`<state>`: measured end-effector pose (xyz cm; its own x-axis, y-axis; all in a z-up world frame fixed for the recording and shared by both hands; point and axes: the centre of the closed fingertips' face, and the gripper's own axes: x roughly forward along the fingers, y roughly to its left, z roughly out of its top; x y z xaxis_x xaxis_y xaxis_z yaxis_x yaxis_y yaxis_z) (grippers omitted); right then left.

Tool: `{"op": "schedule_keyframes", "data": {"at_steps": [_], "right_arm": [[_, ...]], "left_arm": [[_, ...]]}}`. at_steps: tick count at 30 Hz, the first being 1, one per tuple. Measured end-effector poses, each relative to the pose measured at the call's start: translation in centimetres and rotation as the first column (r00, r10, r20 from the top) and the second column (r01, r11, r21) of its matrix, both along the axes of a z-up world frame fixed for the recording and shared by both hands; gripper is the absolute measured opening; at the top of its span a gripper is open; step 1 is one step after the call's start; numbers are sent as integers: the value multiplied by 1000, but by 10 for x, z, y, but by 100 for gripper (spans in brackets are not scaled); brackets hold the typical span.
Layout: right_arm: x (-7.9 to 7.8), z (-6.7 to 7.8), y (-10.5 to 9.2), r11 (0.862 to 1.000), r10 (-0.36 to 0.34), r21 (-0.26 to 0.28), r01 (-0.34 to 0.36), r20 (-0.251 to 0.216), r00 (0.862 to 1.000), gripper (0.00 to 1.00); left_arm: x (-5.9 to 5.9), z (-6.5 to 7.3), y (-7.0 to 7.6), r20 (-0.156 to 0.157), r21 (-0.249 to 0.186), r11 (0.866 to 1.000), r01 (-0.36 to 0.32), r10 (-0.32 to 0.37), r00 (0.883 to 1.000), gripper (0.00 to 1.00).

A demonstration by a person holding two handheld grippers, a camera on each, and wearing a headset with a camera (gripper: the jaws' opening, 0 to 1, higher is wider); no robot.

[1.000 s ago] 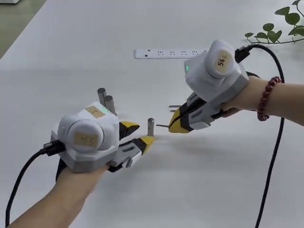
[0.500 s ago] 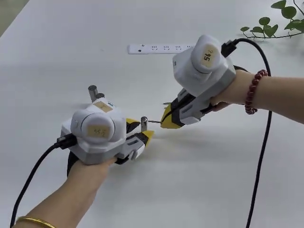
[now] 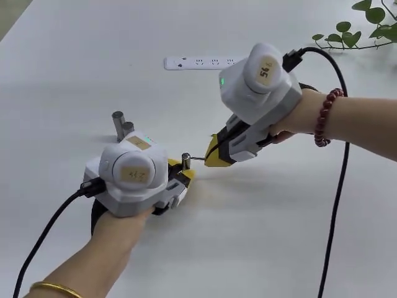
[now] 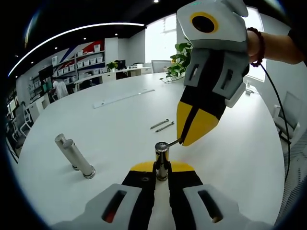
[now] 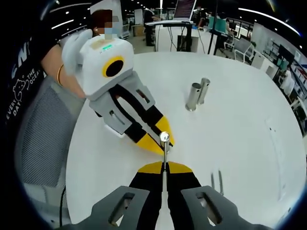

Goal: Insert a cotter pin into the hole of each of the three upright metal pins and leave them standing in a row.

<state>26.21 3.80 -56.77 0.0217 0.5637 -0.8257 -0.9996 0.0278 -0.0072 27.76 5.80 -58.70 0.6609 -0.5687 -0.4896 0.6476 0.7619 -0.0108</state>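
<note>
Both were over the table's (image 3: 260, 242) middle: left gripper (image 3: 184, 174) clamped around an upright metal pin (image 3: 185, 159), right gripper (image 3: 213, 159) pinching a cotter pin (image 3: 197, 159) against that pin's top.

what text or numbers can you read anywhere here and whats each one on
"56", roughly: tilted digits on the top sticker of the right gripper; not certain.
"THE": white print on the person's dark shirt; the lettering around it is too blurred to read.
Rear sticker on the left gripper: marks too blurred to read.
</note>
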Motion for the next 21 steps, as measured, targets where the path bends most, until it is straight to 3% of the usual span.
{"op": "schedule_keyframes", "data": {"at_steps": [10, 21], "right_arm": [[2, 0, 2, 999, 32, -28, -32, 26, 999, 0], [5, 3, 6, 995, 82, -53, -80, 51, 995, 0]], "left_arm": [[0, 0, -1, 23, 18, 1000, 3, -3, 1000, 6], [1, -1, -1, 23, 21, 1000, 12, -13, 1000, 5]]}}
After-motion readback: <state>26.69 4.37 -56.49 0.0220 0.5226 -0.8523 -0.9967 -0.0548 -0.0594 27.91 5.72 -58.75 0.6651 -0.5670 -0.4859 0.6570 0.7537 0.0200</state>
